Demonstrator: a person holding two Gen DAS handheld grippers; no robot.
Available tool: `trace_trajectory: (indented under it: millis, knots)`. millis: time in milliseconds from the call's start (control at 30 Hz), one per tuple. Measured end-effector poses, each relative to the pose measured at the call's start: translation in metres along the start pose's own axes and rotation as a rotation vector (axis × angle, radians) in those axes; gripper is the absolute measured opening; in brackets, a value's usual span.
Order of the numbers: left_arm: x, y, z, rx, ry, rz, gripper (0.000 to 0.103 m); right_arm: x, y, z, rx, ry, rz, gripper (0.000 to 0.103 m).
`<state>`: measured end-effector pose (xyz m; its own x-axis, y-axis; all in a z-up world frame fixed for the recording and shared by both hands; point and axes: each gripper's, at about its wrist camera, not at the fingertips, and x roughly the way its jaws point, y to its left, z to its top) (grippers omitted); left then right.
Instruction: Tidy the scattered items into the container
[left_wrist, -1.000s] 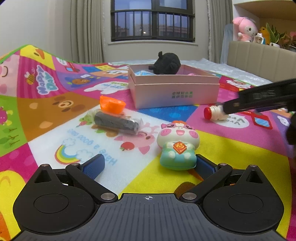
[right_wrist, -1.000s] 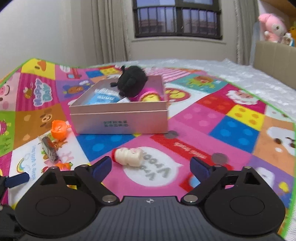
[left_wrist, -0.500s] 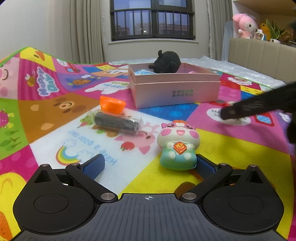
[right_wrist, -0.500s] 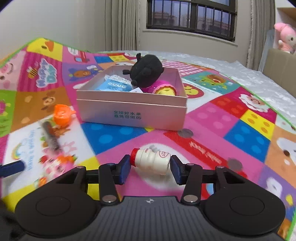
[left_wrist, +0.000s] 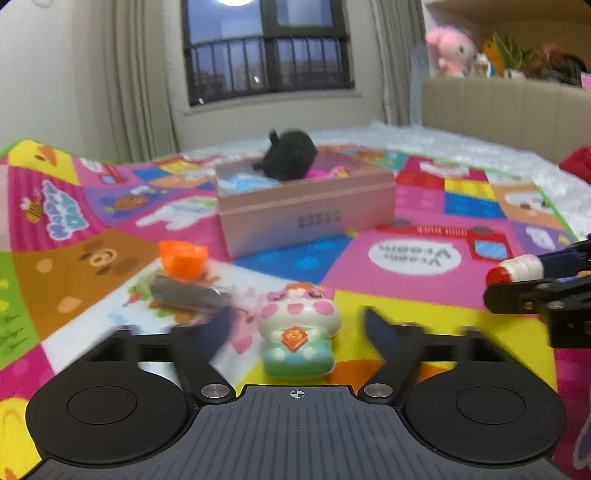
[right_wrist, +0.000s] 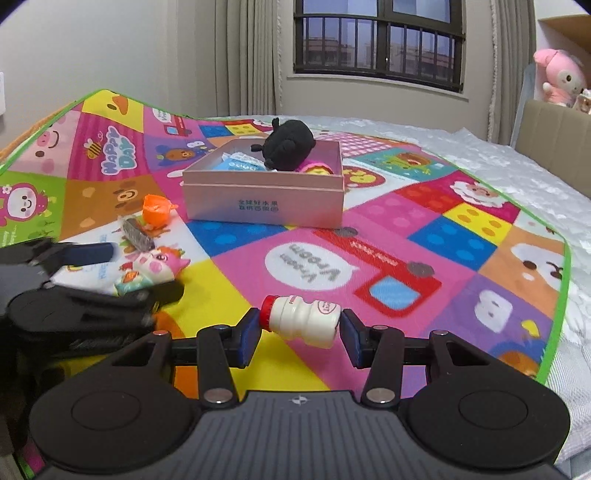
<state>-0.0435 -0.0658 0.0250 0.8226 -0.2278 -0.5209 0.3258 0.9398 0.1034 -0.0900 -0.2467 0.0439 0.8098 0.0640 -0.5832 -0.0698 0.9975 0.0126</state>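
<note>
My right gripper (right_wrist: 300, 334) is shut on a small white bottle with a red cap (right_wrist: 301, 318) and holds it sideways above the play mat. The bottle also shows at the right edge of the left wrist view (left_wrist: 517, 269). My left gripper (left_wrist: 295, 332) is open, its blurred fingers on either side of a pink pig figure in a green outfit (left_wrist: 297, 336) that lies on the mat. The pig also shows in the right wrist view (right_wrist: 151, 267). The pink box (right_wrist: 264, 201) stands further back and holds a black plush toy (right_wrist: 290, 138) and other items.
An orange toy (left_wrist: 181, 258) and a dark wrapped bar (left_wrist: 188, 295) lie on the mat left of the pig. The colourful mat (right_wrist: 406, 236) covers a bed. A beige headboard (left_wrist: 517, 114) with plush toys stands at the right.
My right gripper has lifted the white bottle off the mat and drawn back. My left gripper's fingers have moved inward around the pig figure, and the view has tilted up.
</note>
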Motion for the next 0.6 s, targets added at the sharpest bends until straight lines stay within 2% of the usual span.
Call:
trace_trajectory:
  millis: [67, 100, 133, 333, 433, 600]
  knots:
    - [0.005, 0.002, 0.001, -0.015, 0.015, -0.017, 0.068, -0.004, -0.001, -0.004, 0.004, 0.004, -0.004, 0.046]
    - [0.007, 0.003, 0.001, -0.02, 0.021, -0.034, 0.065, -0.005, -0.001, -0.005, 0.003, 0.005, -0.004, 0.046]
    - [0.007, 0.003, 0.0, -0.022, 0.022, -0.046, 0.054, -0.007, -0.002, -0.007, 0.001, 0.007, -0.004, 0.046]
    - [-0.017, -0.001, -0.003, 0.005, -0.008, -0.087, 0.053, -0.017, -0.002, -0.006, -0.014, 0.028, 0.02, 0.046]
    - [-0.034, 0.0, -0.001, -0.014, -0.042, -0.103, 0.053, -0.021, -0.002, -0.001, -0.018, 0.025, 0.038, 0.046]
    - [-0.041, 0.008, 0.027, -0.02, -0.116, -0.11, 0.053, -0.02, -0.001, 0.019, -0.031, -0.005, 0.047, 0.046]
